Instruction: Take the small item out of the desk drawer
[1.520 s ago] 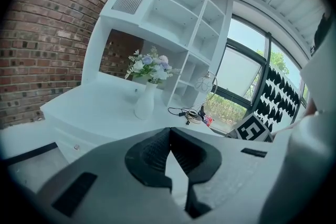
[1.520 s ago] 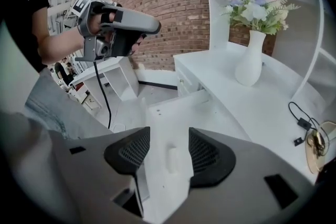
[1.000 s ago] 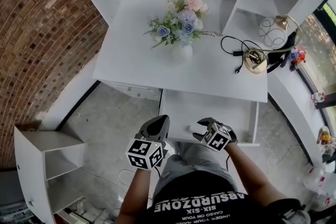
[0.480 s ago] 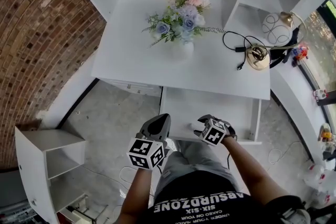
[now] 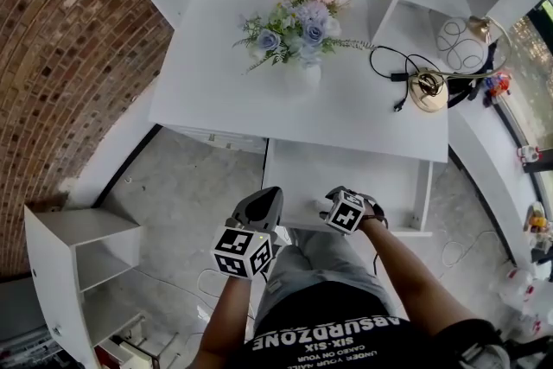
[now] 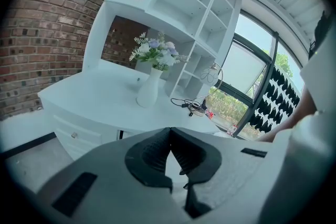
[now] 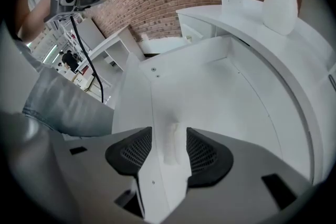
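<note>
Two grippers: right gripper [image 7: 169, 136], jaws apart, straddles the small white item [image 7: 171, 145] at the near left of the drawer [image 7: 226, 81], evidently to grip it; left gripper [image 6: 170, 131], jaws together, empty, waits aside.

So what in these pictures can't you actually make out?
- Small item: in the right gripper view it is white on the white drawer, so I can't tell what it is. In the head view the right gripper covers it.
- Drawer's inside: in the left gripper view, the left gripper's own body blocks it.
- Coloured bits: at the right edge of the head view, too small to name.
</note>
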`<state>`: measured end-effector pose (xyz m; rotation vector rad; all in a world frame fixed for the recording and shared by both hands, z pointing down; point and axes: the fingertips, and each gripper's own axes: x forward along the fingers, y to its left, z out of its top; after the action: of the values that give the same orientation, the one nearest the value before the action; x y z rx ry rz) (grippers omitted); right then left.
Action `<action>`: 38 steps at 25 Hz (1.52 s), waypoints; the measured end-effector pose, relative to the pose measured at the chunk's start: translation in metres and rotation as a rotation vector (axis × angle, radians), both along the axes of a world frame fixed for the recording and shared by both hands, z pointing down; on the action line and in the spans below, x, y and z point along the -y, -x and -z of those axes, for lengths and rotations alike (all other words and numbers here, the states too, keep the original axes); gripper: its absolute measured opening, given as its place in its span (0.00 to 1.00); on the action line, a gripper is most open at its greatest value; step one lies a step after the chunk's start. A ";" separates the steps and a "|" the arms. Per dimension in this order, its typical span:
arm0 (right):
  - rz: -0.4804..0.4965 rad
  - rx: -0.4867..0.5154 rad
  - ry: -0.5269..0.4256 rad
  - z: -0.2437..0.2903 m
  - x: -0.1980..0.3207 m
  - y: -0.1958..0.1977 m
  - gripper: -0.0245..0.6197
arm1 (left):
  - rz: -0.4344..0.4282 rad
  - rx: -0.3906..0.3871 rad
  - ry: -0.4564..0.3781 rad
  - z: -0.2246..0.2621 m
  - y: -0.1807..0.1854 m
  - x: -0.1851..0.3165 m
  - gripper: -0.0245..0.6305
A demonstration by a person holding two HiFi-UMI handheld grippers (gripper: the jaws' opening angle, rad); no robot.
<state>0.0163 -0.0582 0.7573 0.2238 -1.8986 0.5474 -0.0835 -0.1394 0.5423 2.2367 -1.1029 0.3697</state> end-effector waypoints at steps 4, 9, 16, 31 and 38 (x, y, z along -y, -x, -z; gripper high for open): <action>0.011 -0.022 0.017 -0.014 -0.002 -0.001 0.35 | -0.001 0.001 0.008 -0.004 -0.001 0.001 0.05; 0.038 -0.048 0.050 -0.028 -0.007 -0.001 0.34 | -0.005 0.002 0.018 -0.009 -0.004 0.003 0.05; 0.064 -0.084 0.078 -0.044 -0.014 -0.002 0.33 | -0.008 0.004 0.033 -0.014 -0.006 0.004 0.05; 0.055 -0.115 0.074 -0.057 -0.015 -0.008 0.23 | -0.003 0.013 0.041 -0.017 -0.007 0.005 0.05; 0.042 -0.098 0.051 -0.044 -0.013 -0.008 0.23 | -0.009 0.009 0.034 -0.012 -0.011 0.003 0.05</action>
<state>0.0240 -0.0455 0.8012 0.1738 -1.7886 0.5465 -0.0726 -0.1423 0.5545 2.2125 -1.0834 0.3994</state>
